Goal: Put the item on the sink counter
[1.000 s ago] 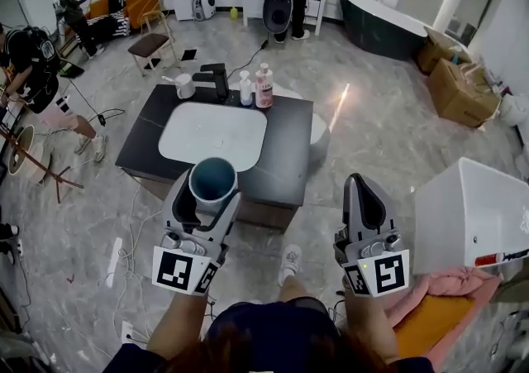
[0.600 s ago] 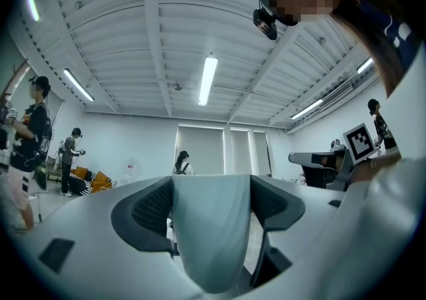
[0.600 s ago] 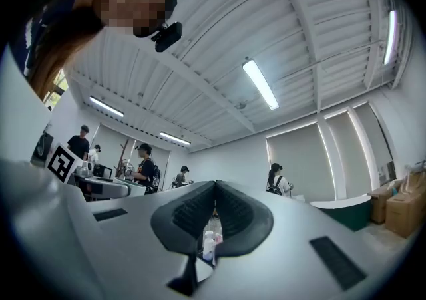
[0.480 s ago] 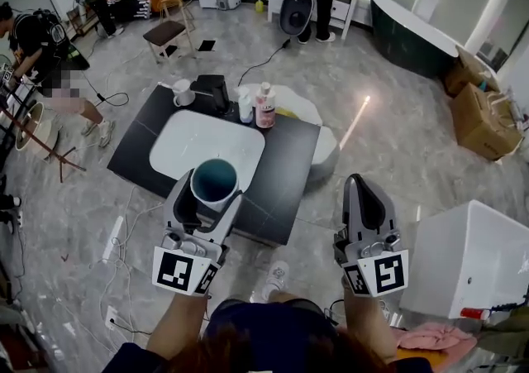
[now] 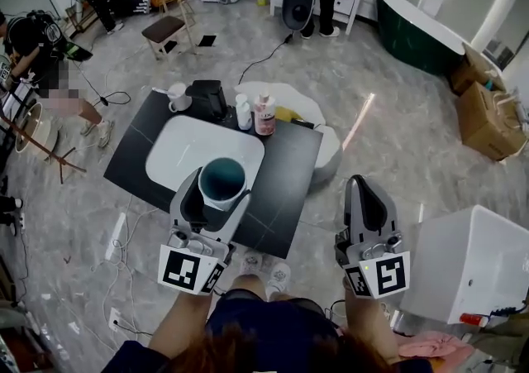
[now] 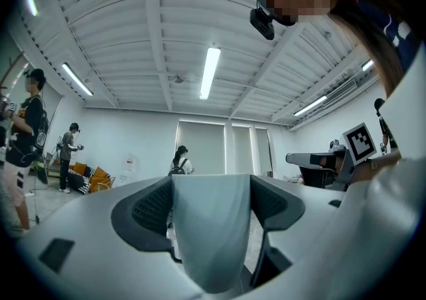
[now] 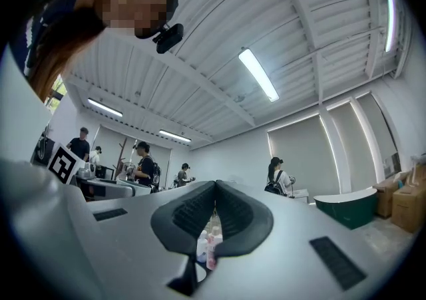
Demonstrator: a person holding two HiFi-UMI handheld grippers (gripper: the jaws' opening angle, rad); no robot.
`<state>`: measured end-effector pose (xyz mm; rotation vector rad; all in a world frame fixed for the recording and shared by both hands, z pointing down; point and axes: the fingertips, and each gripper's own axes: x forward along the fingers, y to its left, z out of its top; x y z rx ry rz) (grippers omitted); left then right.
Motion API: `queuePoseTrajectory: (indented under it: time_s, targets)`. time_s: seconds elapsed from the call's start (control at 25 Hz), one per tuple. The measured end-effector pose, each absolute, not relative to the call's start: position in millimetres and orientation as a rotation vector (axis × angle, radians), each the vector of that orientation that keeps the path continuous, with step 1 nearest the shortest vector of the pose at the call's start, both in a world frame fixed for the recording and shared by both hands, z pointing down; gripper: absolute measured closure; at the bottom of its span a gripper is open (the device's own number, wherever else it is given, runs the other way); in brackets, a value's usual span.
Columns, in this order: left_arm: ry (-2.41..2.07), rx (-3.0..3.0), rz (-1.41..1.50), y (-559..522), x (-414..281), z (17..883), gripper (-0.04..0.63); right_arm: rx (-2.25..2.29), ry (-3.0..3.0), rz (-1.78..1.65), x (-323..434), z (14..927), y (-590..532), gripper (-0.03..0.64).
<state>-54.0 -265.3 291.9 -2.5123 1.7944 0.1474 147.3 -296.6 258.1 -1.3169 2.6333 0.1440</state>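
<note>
The left gripper's (image 5: pixel 212 200) jaws are clamping a grey-blue cup (image 6: pixel 212 225) from both sides, their dark ribbed pads pressing against its wall. The cup is standing upright with its open mouth facing up, and in the head view it is showing over the near edge of the white basin (image 5: pixel 192 144) set into the black sink counter (image 5: pixel 285 166); it is being held in the gripper, not resting on the counter. The right gripper's (image 7: pixel 214 211) jaws are pressing together with nothing caught between them, leaving only a thin slit.

Both grippers are pointing forward and away from the body, the left one leaning slightly to the right, the right one reaching out over the marble floor just beside the counter's near right corner. Their marker cubes, left (image 5: pixel 192 270) and right (image 5: pixel 378 274), are sitting at the near ends, and the person's bare forearms are stretching out behind them, roughly parallel and well apart.

Along the counter's far edge a white mug (image 5: pixel 178 97), a black faucet (image 5: pixel 210 96), a white bottle (image 5: pixel 242 112) and a pink bottle (image 5: pixel 264 115) are standing in a row. A white box (image 5: pixel 463 264) is sitting to the right of the right gripper.
</note>
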Motion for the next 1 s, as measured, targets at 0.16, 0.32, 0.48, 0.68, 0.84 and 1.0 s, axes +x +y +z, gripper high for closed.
queuePoseTrajectory:
  time_s: [0.16, 0.32, 0.48, 0.68, 0.84, 1.0]
  targets:
    - [1.730, -2.565, 0.140, -297.3, -54.7, 299.4, 0.247, -1.369, 2.625, 0.141, 143.1, 261.9, -316.7, 0.602]
    - [1.642, -2.619, 0.128, -318.5, -48.9, 310.6, 0.247, -1.408, 2.621, 0.122, 136.7, 272.6, -335.1, 0.603]
    - [1.584, -2.681, 0.176, -340.7, -41.6, 326.2, 0.247, -1.422, 2.644, 0.110, 126.1, 291.0, -352.9, 0.601]
    - [1.522, -2.769, 0.233, -370.0, -32.9, 356.8, 0.247, -1.450, 2.664, 0.061, 117.1, 322.7, -374.2, 0.601]
    - [1.462, -2.830, 0.249, -390.8, -27.7, 390.6, 0.247, -1.474, 2.653, 0.005, 106.8, 341.0, -391.4, 0.601]
    - [1.443, -2.879, 0.200, -406.6, -18.6, 421.9, 0.247, -1.510, 2.663, -0.043, 109.3, 364.0, -400.9, 0.601]
